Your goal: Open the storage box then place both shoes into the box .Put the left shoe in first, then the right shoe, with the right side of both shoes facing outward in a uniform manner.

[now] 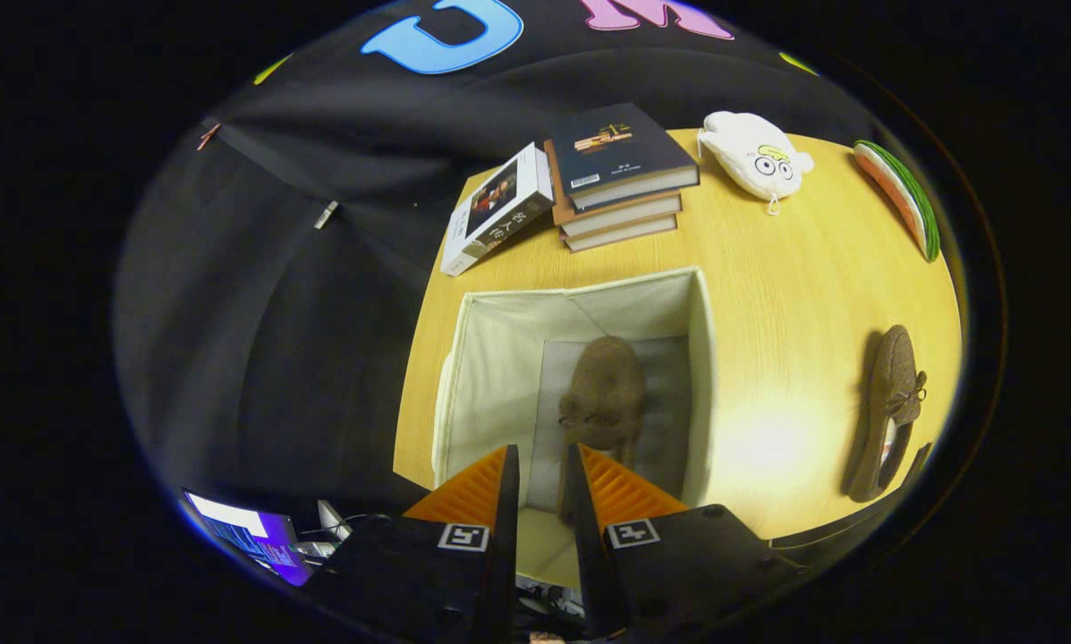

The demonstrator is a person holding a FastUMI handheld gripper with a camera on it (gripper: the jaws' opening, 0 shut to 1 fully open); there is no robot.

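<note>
The cream fabric storage box (pixel 490 376) stands open on the wooden table, just ahead of my fingers. One brown shoe (pixel 605 389) lies on the box's floor, toe pointing away from me, its heel end reaching down beside one of my fingertips (pixel 578 470). My gripper (pixel 542 456) hovers over the box's near side, its fingers a narrow gap apart. The box floor shows through that gap, and nothing is pressed between the fingers. The other brown shoe (pixel 888 411), with a small bow, lies on the table outside the box, off its far side wall.
Beyond the box sits a stack of books (pixel 620 174) with another book (pixel 497 210) leaning against it. A white plush toy (pixel 754 156) and a green-rimmed slice-shaped item (pixel 902 192) lie near the table's far edge. A lit screen (pixel 244 532) sits low beside the table.
</note>
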